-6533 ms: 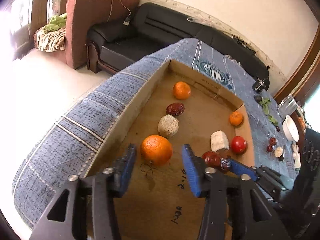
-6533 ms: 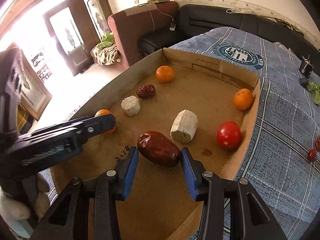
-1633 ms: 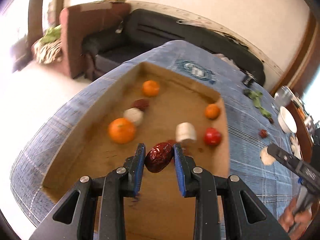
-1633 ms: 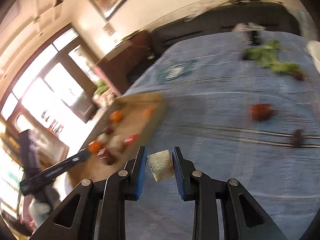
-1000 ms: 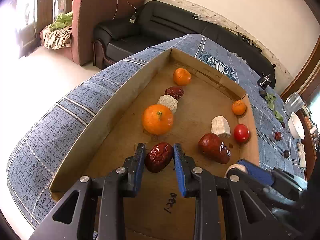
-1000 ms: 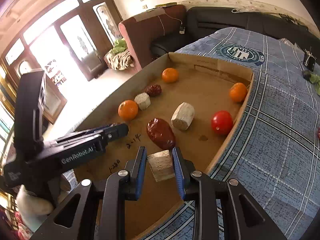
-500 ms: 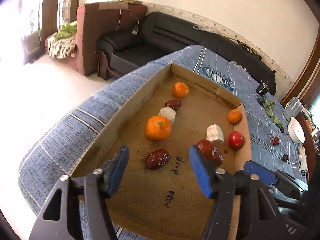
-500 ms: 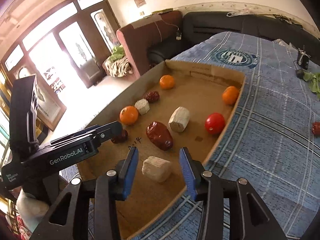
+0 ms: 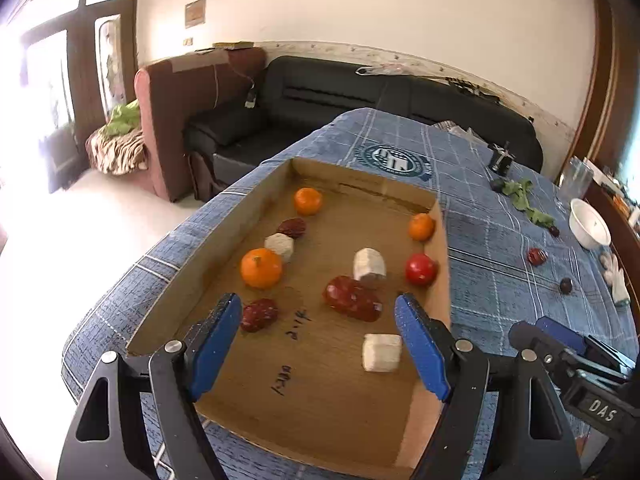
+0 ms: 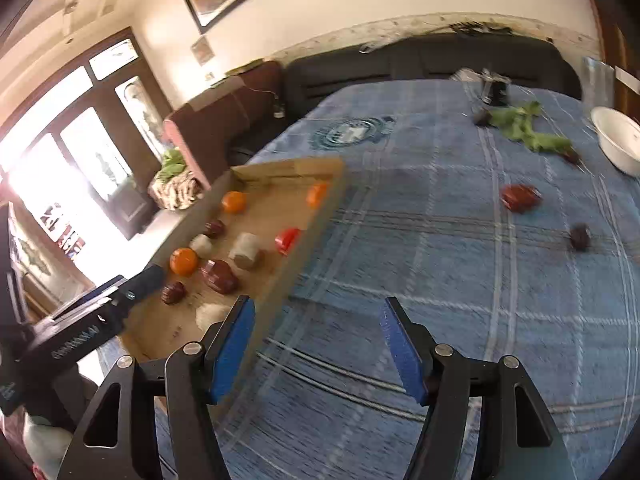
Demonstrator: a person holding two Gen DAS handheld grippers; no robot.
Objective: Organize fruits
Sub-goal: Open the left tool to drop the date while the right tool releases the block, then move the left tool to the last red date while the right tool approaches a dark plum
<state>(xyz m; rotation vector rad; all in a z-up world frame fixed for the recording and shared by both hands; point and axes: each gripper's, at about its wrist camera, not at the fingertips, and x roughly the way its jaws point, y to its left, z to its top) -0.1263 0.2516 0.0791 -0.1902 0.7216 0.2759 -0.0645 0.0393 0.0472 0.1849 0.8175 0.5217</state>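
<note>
Two pairs of jaws, both mine, stand wide apart and hold nothing. A moment ago each was clamped on a piece: the left gripper (image 9: 318,344) on a small dark red date (image 9: 259,315), the right gripper (image 10: 316,346) on a pale chunk (image 9: 382,352). Both pieces now lie loose on the floor of the cardboard tray (image 9: 208,268), the date near the left wall below the large orange (image 9: 261,268), the pale chunk near the right wall below the bigger red date (image 9: 352,298).

The left gripper hangs back over the tray's near end. The right gripper has swung off the tray and now looks out over the blue checked cloth (image 10: 440,248) that covers the surface.

Inside the tray I count two rows forming: orange, date, pale piece, orange and date down the left; small orange (image 9: 421,227), tomato (image 9: 420,268), pale pieces and the bigger date on the right.

Out on the cloth, well apart from the tray, a red fruit (image 10: 520,197) and a small dark fruit (image 10: 580,237) are not yet gathered. I judge the sorting well along, with those loose pieces the likely next pick for my right side. That view is blurred, so finer detail escapes me.
</note>
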